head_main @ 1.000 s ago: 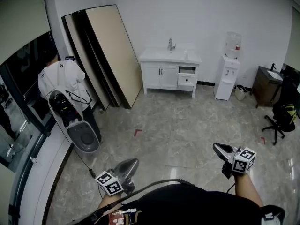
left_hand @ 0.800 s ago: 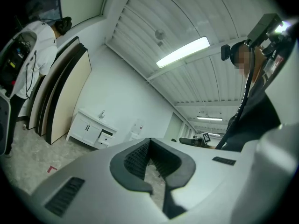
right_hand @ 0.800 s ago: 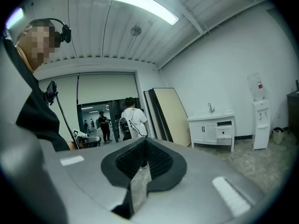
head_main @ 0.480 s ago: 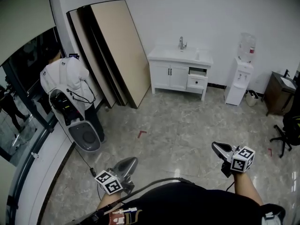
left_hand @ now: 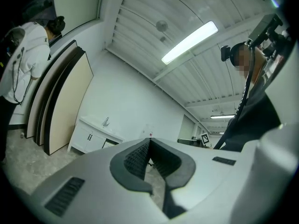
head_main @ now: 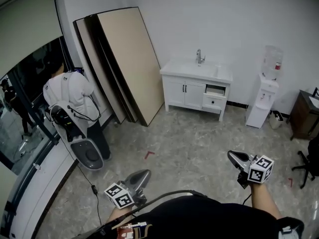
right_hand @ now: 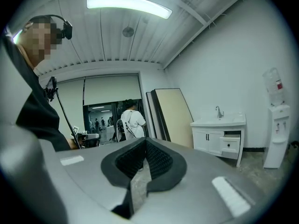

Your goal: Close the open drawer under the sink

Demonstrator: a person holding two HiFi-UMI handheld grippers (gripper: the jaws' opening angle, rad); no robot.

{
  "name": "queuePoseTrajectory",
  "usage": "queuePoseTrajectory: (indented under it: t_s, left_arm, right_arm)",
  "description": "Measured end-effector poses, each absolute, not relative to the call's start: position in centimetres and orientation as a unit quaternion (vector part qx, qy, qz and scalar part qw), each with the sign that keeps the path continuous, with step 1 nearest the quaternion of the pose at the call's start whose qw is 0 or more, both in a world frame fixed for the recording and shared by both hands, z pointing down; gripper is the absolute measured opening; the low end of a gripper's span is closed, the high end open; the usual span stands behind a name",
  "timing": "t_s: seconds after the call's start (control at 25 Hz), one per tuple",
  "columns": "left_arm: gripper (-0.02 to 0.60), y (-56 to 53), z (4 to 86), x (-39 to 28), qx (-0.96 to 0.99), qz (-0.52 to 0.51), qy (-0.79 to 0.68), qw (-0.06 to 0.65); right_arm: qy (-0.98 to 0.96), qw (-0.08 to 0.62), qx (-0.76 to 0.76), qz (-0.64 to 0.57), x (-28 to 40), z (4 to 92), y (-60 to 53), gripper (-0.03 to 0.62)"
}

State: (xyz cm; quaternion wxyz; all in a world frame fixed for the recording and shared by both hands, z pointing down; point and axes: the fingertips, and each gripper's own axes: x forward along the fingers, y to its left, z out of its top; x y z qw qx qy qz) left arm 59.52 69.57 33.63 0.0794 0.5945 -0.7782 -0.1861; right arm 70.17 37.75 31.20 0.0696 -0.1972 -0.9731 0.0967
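**Approach step: the drawer is open and well out of reach**

The open drawer (head_main: 214, 100) sits in the white sink cabinet (head_main: 183, 91) against the far wall, at about 1 o'clock in the head view. It is on the 3 o'clock side of the cabinet's two doors and below the faucet (head_main: 199, 57). Its front stands proud of the cabinet, with a dark gap showing above it. The right gripper view shows the same thing: the drawer (right_hand: 230, 144) juts out from the cabinet face.

A wide stretch of marbled floor (head_main: 189, 138) lies between the person and the cabinet. Both claws hang low in the head view, the left claw (head_main: 142, 174) at 7 o'clock and the right claw (head_main: 233, 157) at 5 o'clock, well apart from the drawer. Each claw's own view shows its dark pads pressed together with nothing between them, so both are narrow and empty.

I judge that the task is at its opening step, closing the distance, with no contact made yet. The next move calls for crossing the floor toward 1 o'clock and keeping off the leaning boards (head_main: 124, 63) at 11 o'clock and the water dispenser (head_main: 264, 101) at 2 o'clock. One shut claw can then be set flat against the drawer front and pushed straight in until the front is flush. No grasp looks necessary.
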Motion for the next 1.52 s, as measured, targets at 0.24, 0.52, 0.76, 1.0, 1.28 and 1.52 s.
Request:
queuePoseTrajectory:
  t_s: [0.24,0.52,0.76,1.0,1.28,1.52]
  left_arm:
    - [0.0,65.0,34.2,56.7,0.596,-0.173,-0.777,0.102]
    - [0.0,63.4,34.9,50.1,0.617,-0.186,-0.758,0.103]
    - [0.0,65.7,34.0,40.7,0.633,-0.181,-0.745,0.101]
    - [0.0,69.6,33.1,31.2,0.643,-0.183,-0.738,0.089]
    - [0.0,71.7,34.3,23.5,0.641,-0.187,-0.738,0.1]
    - [0.0,70.5,35.3,19.3,0.63,-0.189,-0.746,0.104]
  right_arm:
    - [-0.97,0.068,-0.192,0.13,67.2,32.6,33.4,0.002]
    - [-0.972,0.063,-0.163,0.158,62.0,33.1,32.2,0.002]
    - [-0.977,0.058,-0.16,0.127,53.9,31.0,36.5,0.002]
    - [-0.98,0.054,-0.152,0.116,45.4,29.9,40.9,0.002]
    - [-0.978,0.076,-0.161,0.11,38.4,30.9,43.7,0.002]
    - [-0.977,0.075,-0.156,0.124,33.4,31.6,40.7,0.002]
